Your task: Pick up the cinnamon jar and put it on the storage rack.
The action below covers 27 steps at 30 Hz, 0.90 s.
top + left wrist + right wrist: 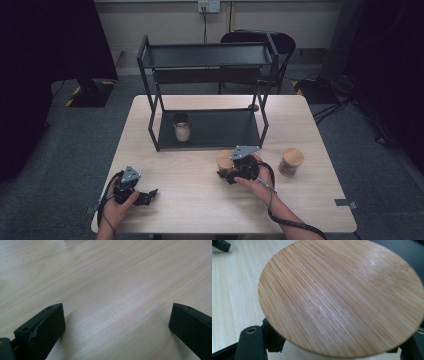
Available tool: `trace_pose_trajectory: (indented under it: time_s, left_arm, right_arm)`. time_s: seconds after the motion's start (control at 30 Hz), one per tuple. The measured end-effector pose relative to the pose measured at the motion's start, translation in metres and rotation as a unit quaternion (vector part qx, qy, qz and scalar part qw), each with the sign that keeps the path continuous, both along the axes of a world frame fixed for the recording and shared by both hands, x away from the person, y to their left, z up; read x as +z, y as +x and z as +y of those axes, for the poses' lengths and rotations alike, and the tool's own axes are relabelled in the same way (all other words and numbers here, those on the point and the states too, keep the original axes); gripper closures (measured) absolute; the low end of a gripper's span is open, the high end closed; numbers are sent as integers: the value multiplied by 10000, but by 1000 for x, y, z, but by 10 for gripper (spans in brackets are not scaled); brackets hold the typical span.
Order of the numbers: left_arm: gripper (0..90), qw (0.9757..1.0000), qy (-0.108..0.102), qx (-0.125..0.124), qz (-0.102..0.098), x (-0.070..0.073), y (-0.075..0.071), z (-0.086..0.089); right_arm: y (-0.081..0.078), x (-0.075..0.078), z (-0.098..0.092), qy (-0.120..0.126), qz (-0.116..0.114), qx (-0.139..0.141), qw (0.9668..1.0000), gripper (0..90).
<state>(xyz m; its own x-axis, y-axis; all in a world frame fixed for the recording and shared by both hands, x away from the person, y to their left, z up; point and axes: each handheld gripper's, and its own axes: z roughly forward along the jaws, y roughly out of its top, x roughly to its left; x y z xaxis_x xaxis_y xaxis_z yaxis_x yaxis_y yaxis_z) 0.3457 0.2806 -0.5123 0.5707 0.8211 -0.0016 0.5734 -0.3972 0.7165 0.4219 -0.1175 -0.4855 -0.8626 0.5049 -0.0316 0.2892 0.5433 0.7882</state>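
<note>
Jar (224, 161): bamboo-lidded, on the tabletop (200, 200) just before the black rack (210, 131).
Right tongs (227, 174): clamped on the jar's body beneath the lid.
Left tongs (150, 194): wide apart, empty.
Advice: lift upright, clearing the rack's front rail.

A light wood-grain bench (310, 200) stood on grey carpet floor (80, 145). A black two-tier metal rack (210, 55) sat on the bench's far half. Behind it, a dark chair (282, 42) was pushed close. The pale back wall (165, 20) carried a socket plate (209, 6) with one cable hanging down. Dark curtains (45, 50) flanked both sides. Yellow-black tape (75, 92) marked the floor at left; cables (345, 102) trailed at right.
</note>
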Motion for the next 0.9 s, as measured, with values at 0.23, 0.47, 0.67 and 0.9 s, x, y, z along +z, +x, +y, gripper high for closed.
trace_pose_trajectory:
  time_s: [0.23,0.47,0.67,0.9]
  left_arm:
    - [2,10000,1,0,0,0,0,0]
    - [2,10000,0,-1,0,0,0,0]
    - [2,10000,-2,-4,-1,0,0,0]
    - [2,10000,-1,-5,-1,0,0,0]
  right_arm:
    - [8,4,4,47,34,-20,10000,248]
    - [13,7,10,14,27,-17,10000,248]
    - [19,8,16,-10,60,-4,10000,248]
    - [25,12,21,-57,34,1,10000,249]
